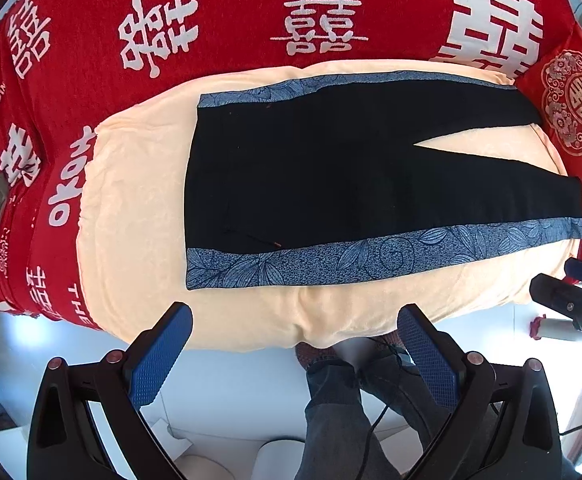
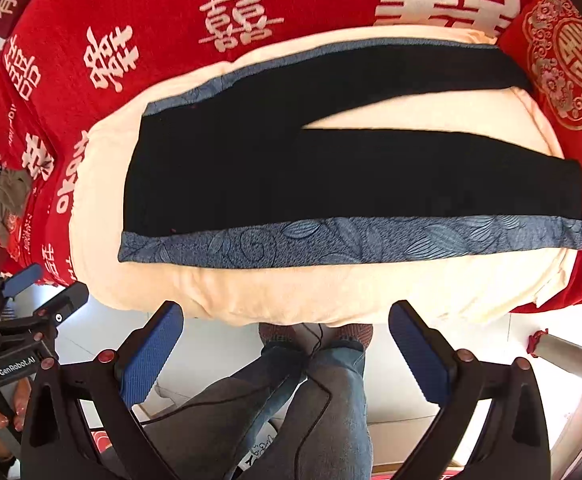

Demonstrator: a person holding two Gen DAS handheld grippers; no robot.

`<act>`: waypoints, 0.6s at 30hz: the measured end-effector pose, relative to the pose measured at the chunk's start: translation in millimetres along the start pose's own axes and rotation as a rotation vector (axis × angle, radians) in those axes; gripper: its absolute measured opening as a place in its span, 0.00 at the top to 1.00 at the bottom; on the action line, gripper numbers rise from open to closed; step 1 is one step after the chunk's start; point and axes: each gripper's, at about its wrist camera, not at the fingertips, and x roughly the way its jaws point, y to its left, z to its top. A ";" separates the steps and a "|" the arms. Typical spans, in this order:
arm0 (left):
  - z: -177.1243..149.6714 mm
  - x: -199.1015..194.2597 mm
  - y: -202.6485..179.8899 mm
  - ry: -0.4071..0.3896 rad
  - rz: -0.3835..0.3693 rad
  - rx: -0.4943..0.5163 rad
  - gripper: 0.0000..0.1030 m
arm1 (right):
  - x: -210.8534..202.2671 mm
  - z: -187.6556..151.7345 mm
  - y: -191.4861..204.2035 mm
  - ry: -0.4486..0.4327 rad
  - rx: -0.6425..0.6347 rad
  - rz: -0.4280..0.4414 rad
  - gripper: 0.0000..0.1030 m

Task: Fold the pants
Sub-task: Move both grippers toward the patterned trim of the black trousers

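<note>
Black pants (image 1: 331,176) flat, floral-trimmed

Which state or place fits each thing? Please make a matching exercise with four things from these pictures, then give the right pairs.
Things:
1. pants
2. left gripper
3. cream blanket
4. red cover

States or places:
a. open, holding nothing
b. bears white characters, lies under the cream layer
c. spread flat, legs apart, blue trim on both sides
d. lies right under the black garment

Pairs: 1-c, 2-a, 3-d, 4-b
</note>
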 end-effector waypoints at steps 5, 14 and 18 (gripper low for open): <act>-1.6 35.3 8.4 0.036 -0.044 0.019 0.00 | 40.3 2.5 4.3 0.018 0.028 -0.038 0.00; 0.5 113.8 18.1 0.040 -0.070 -0.002 0.00 | 110.1 7.6 7.5 0.016 0.020 -0.083 0.00; 2.0 137.1 23.4 0.051 -0.061 -0.037 0.00 | 128.3 10.8 7.6 0.015 0.012 -0.089 0.00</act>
